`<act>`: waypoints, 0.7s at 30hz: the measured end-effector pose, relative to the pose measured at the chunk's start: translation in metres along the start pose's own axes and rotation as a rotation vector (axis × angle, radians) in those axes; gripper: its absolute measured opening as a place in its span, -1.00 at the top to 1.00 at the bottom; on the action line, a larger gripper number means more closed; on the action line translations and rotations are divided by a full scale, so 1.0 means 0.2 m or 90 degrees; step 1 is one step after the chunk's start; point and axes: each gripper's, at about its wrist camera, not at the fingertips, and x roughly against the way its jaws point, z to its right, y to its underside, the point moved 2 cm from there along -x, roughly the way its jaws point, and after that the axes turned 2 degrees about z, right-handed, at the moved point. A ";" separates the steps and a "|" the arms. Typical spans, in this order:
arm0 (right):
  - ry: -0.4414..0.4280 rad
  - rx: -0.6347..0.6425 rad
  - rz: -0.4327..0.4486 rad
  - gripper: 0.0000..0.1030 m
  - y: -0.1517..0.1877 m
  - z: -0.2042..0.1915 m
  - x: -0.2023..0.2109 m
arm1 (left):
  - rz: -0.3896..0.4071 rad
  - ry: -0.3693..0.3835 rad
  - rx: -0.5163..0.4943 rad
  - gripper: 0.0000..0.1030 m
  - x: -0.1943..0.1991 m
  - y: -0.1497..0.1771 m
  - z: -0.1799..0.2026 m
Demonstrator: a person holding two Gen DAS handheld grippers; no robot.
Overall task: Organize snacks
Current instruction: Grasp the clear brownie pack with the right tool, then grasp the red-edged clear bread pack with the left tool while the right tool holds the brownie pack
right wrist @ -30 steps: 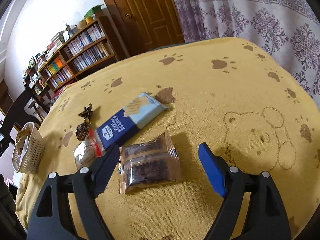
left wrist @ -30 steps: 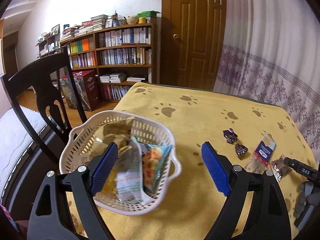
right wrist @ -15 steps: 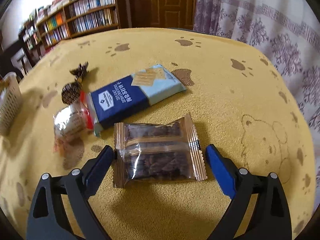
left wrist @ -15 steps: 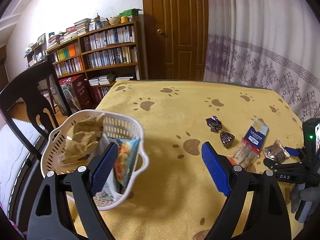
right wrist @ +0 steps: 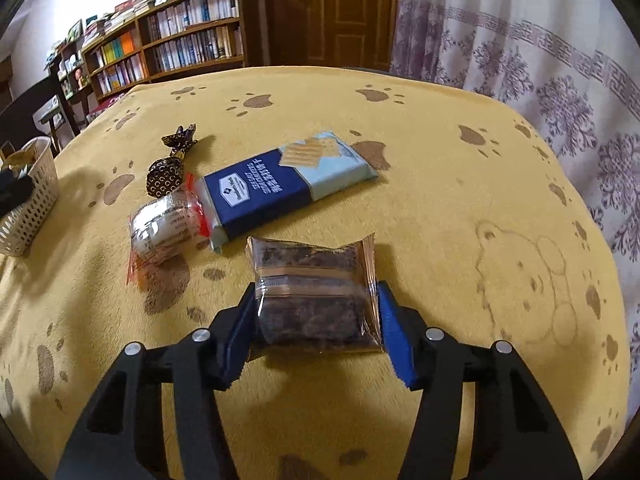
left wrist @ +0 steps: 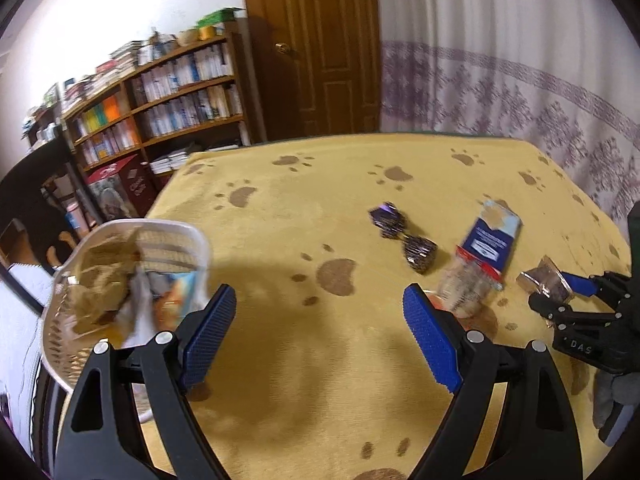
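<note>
Right gripper clamped on brown snack pack, pads on both side edges, pack low over the tablecloth. Step: pickup. Next, I'd say: lift, carry to basket at 9 o'clock. Left gripper wide open, empty; cracker pack at 12.

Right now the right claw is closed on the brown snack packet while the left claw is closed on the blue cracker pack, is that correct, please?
Not quite. The right claw is indeed closed on the brown snack packet, but the left claw is open and holds nothing. The left wrist view shows it hovering above the yellow tablecloth, with the blue cracker pack lying untouched further ahead.
</note>
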 end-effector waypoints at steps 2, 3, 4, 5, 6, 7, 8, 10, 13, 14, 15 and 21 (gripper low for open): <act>0.001 -0.014 0.001 -0.11 0.01 0.03 0.01 | -0.011 0.017 -0.014 -0.68 -0.04 0.01 0.05; 0.001 -0.022 0.002 -0.10 0.02 0.05 0.02 | -0.017 0.026 -0.021 -0.68 -0.06 0.01 0.08; 0.001 -0.033 0.003 -0.10 0.03 0.07 0.03 | -0.023 0.035 -0.027 -0.68 -0.08 0.01 0.10; 0.000 -0.040 0.004 -0.10 0.04 0.08 0.03 | -0.033 0.049 -0.036 -0.68 -0.11 0.01 0.13; -0.001 -0.048 0.005 -0.11 0.04 0.10 0.03 | -0.037 0.055 -0.040 -0.68 -0.12 0.01 0.16; -0.003 -0.055 0.005 -0.11 0.04 0.11 0.03 | -0.041 0.063 -0.048 -0.68 -0.14 0.01 0.18; -0.005 -0.059 0.006 -0.11 0.04 0.11 0.03 | -0.046 0.076 -0.058 -0.68 -0.15 0.01 0.21; -0.002 -0.058 0.008 -0.12 0.04 0.11 0.02 | -0.051 0.093 -0.072 -0.68 -0.18 0.01 0.26; 0.001 -0.055 0.010 -0.13 0.05 0.10 0.02 | -0.059 0.120 -0.101 -0.68 -0.22 0.01 0.35; -0.002 -0.058 0.010 -0.13 0.05 0.11 0.02 | -0.064 0.128 -0.109 -0.68 -0.24 0.01 0.37; -0.005 -0.061 0.010 -0.13 0.05 0.11 0.02 | -0.068 0.136 -0.116 -0.68 -0.25 0.01 0.40; -0.009 -0.061 0.011 -0.16 0.05 0.11 0.02 | -0.081 0.155 -0.149 -0.68 -0.34 0.01 0.49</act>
